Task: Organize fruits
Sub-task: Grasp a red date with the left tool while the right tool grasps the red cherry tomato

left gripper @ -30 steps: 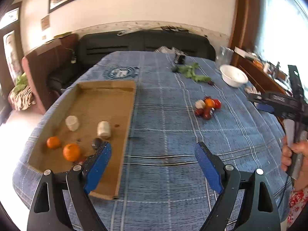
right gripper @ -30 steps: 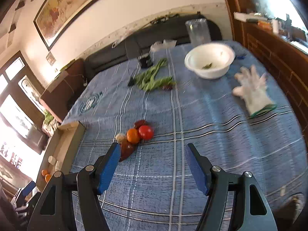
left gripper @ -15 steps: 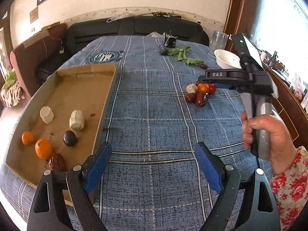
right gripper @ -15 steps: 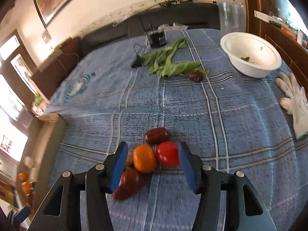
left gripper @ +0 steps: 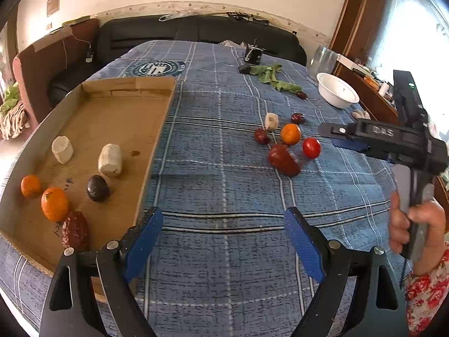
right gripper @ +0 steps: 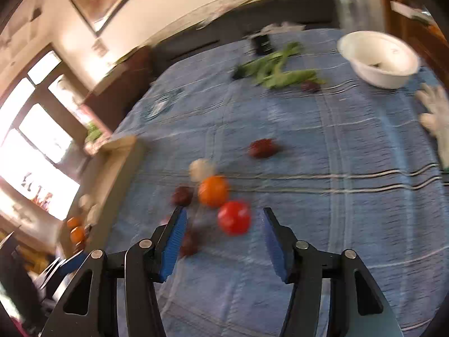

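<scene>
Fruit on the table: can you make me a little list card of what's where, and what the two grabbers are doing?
box: cardboard tray on the blue tablecloth
in the box: two oranges, two pale chunks, one dark round fruit, one dark red fruit
loose on the cloth: tomato, orange, pale chunk, several dark red fruits
right gripper: open, empty, jaws on either side of the tomato
left gripper: open, empty, by the box
also there: white bowl, green leaves

Blue plaid cloth with white and black stripes; brown cardboard tray; red tomato, orange mandarin, white bowl, green leaves, blue-padded black right gripper.
</scene>
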`<state>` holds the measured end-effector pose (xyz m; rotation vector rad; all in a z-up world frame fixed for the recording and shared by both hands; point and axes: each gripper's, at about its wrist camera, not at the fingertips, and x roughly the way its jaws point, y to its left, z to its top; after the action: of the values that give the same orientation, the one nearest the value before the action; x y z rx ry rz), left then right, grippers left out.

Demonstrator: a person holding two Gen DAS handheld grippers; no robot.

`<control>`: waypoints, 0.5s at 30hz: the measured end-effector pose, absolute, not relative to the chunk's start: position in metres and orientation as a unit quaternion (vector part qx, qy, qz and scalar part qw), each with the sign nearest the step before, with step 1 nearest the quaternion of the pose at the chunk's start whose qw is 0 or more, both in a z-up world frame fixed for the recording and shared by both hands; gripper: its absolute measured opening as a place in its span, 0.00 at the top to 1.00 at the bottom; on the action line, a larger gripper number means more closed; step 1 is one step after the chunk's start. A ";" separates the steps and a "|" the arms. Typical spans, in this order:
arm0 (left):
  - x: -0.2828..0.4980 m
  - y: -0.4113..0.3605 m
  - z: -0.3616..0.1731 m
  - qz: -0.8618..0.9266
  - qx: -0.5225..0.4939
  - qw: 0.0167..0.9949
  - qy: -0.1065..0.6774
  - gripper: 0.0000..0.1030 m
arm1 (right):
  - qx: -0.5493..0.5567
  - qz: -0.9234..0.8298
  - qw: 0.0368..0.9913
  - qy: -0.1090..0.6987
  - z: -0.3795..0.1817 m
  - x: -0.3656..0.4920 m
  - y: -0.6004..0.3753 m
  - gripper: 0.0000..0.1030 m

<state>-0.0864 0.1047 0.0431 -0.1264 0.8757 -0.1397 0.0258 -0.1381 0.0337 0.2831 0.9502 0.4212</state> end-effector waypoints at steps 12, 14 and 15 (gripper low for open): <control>-0.067 0.080 0.038 -0.084 -0.032 0.902 0.422 0.15 | 0.074 0.173 0.872 0.452 0.010 0.031 -0.107 0.65; -0.061 0.071 0.036 -0.095 -0.027 0.901 0.423 0.15 | 0.092 0.178 0.868 0.454 0.008 0.031 -0.114 0.69; -0.057 0.066 0.036 -0.101 -0.024 0.900 0.423 0.15 | 0.098 0.177 0.868 0.454 0.008 0.031 -0.117 0.69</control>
<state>-0.0570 0.0662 0.0360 -0.0500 0.8753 -0.2087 0.0315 -0.1172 0.0081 0.2055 0.9494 0.3695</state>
